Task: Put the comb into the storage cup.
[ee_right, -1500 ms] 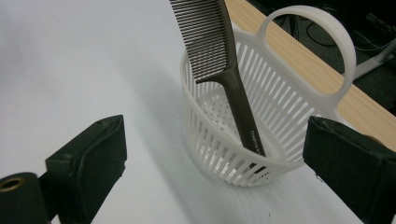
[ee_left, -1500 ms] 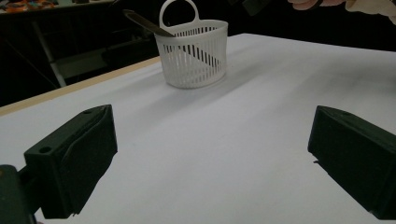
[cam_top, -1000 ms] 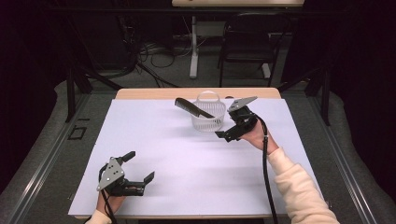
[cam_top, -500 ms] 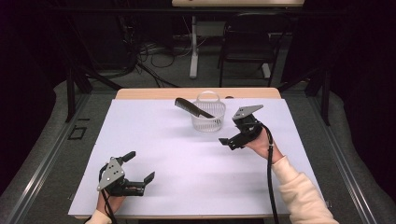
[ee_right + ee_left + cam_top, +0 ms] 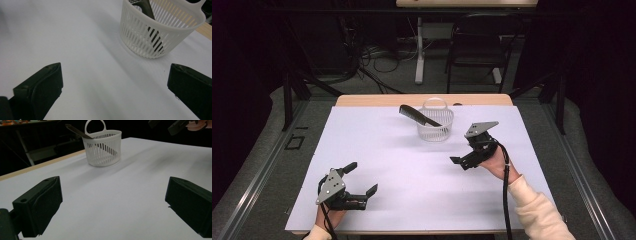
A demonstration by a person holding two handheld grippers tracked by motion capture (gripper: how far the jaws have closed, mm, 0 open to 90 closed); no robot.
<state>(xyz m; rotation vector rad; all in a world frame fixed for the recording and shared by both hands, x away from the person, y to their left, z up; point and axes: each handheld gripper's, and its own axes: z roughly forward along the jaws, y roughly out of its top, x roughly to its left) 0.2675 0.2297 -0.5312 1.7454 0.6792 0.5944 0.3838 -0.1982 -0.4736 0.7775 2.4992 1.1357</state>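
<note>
A white slatted basket [image 5: 435, 125] with a loop handle stands at the back middle of the table. A black comb [image 5: 413, 114] leans in it, its end jutting out over the left rim. My right gripper [image 5: 464, 161] hovers in front and to the right of the basket, open, nothing between its jaws. In the right gripper view the basket [image 5: 160, 30] and comb [image 5: 149, 10] lie ahead at upper right. My left gripper [image 5: 361, 178] rests near the front left edge, open and empty. The left gripper view has the basket [image 5: 103, 147] far ahead.
A white sheet [image 5: 412, 170] covers the tabletop; a strip of bare wood [image 5: 377, 100] runs along the far edge. Beyond the table stand a chair [image 5: 474, 45], a desk leg and loose cables on the floor. The other gripper [image 5: 176, 125] appears at the top right of the left gripper view.
My right gripper has drawn back from the basket toward the person and come lower, open. The comb stays in the basket. The left gripper has not moved.
</note>
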